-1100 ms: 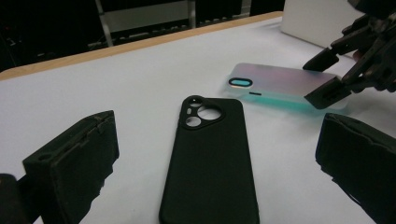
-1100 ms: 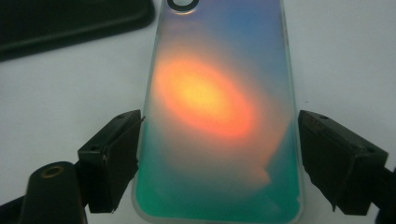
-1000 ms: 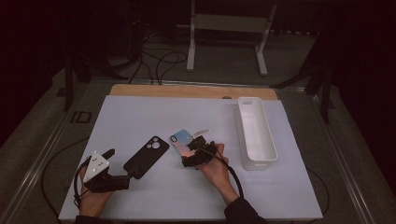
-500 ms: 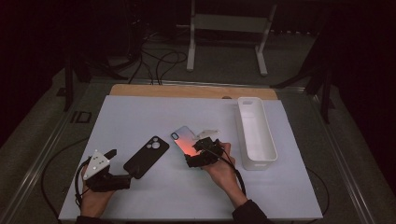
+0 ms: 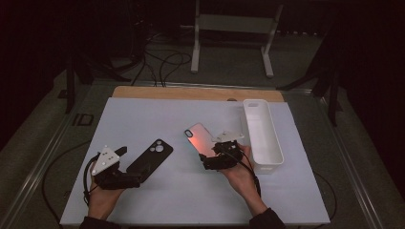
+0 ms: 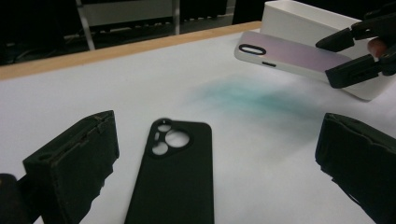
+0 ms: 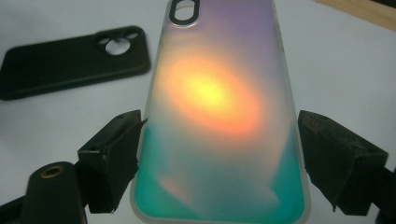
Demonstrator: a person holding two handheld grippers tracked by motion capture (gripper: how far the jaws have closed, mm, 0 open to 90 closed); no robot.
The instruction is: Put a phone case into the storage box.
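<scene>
The iridescent phone case (image 5: 199, 139) is held in the right tongs (image 5: 213, 156), gripped across its width at the lower end; in the right gripper view the case (image 7: 219, 116) is seen between the two jaws, the left jaw pressed to its edge and the right jaw at or just beside the opposite edge. The case appears lifted clear of the white surface (image 5: 157, 200), as judged from the left gripper view, where it (image 6: 289, 53) is seen above a coloured reflection on the surface. Its long axis runs from the tongs away from the person and to the left, camera cut-out at the far end.

The white tray (image 5: 262, 138) lies just beside the right hand (image 5: 241, 174), on its right, long axis running away from the person. The case's axis is thus angled away from the tray's; if the tray is the destination, a turn toward it and a short carry to the right would be required.

The left tongs (image 5: 123, 150) are open, holding nothing. The black phone case (image 5: 150, 160) lies flat on the surface just ahead of them, and in the left gripper view it (image 6: 175, 182) lies between the jaws, untouched.
</scene>
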